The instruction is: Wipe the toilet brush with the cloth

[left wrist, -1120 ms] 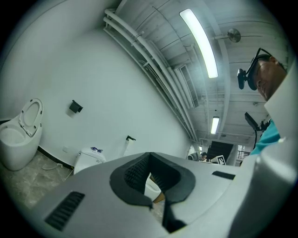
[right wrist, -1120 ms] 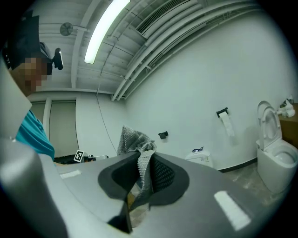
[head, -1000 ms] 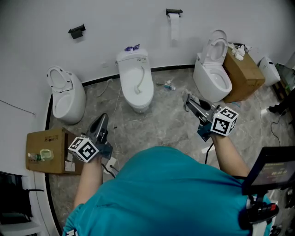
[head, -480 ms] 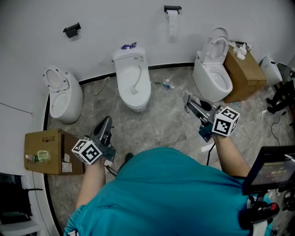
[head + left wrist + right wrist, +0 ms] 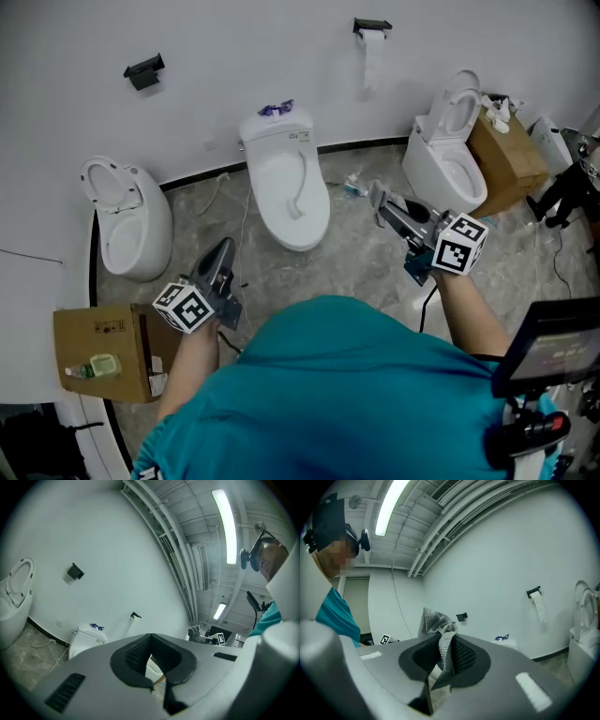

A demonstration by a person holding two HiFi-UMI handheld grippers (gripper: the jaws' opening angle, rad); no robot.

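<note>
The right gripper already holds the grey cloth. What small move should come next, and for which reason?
Probably open the left gripper's jaws and reach toward the white middle toilet. Those jaws are together and empty, while the right gripper is shut on the grey mesh cloth. The thin curved white thing on its closed lid may be the toilet brush; I cannot tell for sure.

The whole view has shifted — the middle toilet (image 5: 289, 187) now sits further right and lower, the cardboard box (image 5: 101, 349) has slid down toward the bottom-left corner, and the left claw (image 5: 223, 249) stands slightly further right.
</note>
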